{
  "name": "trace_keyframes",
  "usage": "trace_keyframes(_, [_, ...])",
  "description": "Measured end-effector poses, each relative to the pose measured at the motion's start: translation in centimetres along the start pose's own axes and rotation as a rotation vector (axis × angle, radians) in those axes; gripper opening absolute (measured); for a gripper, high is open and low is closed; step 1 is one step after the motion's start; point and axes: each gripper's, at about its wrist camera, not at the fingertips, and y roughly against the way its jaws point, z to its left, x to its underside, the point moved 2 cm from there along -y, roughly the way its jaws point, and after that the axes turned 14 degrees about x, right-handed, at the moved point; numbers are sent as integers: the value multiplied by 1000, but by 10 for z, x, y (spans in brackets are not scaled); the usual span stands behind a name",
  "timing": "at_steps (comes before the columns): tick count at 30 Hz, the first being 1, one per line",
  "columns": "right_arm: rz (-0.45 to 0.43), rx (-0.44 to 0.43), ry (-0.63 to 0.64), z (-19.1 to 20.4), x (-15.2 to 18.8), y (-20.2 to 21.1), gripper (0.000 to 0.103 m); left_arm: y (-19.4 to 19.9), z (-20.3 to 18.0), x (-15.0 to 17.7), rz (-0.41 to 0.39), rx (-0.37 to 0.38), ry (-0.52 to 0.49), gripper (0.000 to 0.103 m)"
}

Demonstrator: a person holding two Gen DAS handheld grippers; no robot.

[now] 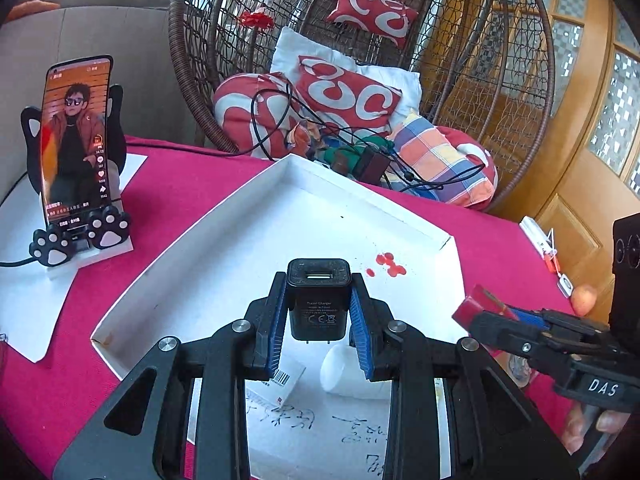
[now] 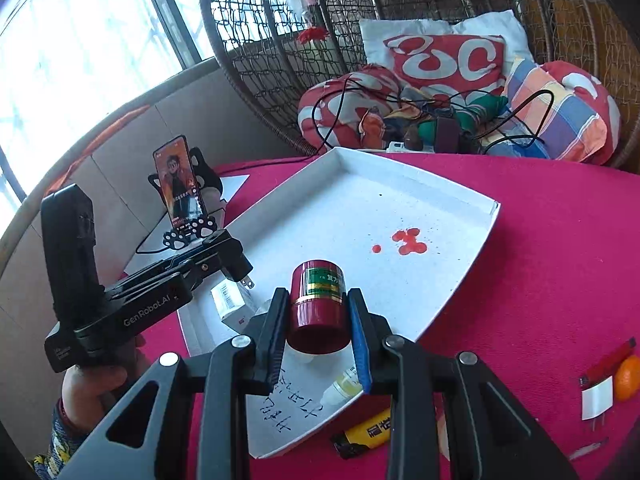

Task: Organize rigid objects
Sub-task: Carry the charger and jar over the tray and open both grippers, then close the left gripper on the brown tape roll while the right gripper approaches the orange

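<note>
White tray (image 1: 224, 232) on the red cloth: mostly bare. Left gripper (image 1: 319, 304) pinches a black charger (image 1: 318, 300); right gripper (image 2: 318, 316) pinches a red bottle (image 2: 318, 304). Both over the tray; recommend lowering each to bare floor, apart, before releasing.

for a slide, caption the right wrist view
Right gripper holds a red jar over the white tray.
</note>
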Motion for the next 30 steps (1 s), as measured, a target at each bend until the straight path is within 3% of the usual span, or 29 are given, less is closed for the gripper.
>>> trace_keyframes(10, [-57,47,32,18,-5,-12,29,4,23,-1,-30,20,111,32])
trace_keyframes(11, [-65,46,22,16,-6,-12,29,5,23,-1,-34,18,117,35])
trace_keyframes(13, [-74,45,4,13,-8,-10,31,7,25,-1,-47,8,129,69])
trace_keyframes(14, [-79,49,-2,11,-8,-9,43,9,25,-1,-54,1,133,77])
trace_keyframes(15, [-89,51,-10,9,-8,-6,65,10,25,-2,-61,-9,132,86])
trace_keyframes(17, [-115,55,-29,5,-6,2,89,12,21,-2,-76,-45,115,91])
trace_keyframes(18, [-124,56,-30,5,-5,6,91,13,19,-2,-86,-64,104,100])
trace_keyframes(19, [-131,59,-29,4,-4,10,92,15,18,-1,-97,-80,96,103])
trace_keyframes(21, [-154,62,-27,2,-2,20,103,17,14,-1,-104,-97,87,103])
trace_keyframes(30, [-316,59,-63,-35,13,92,103,43,1,-3,-167,-60,51,103])
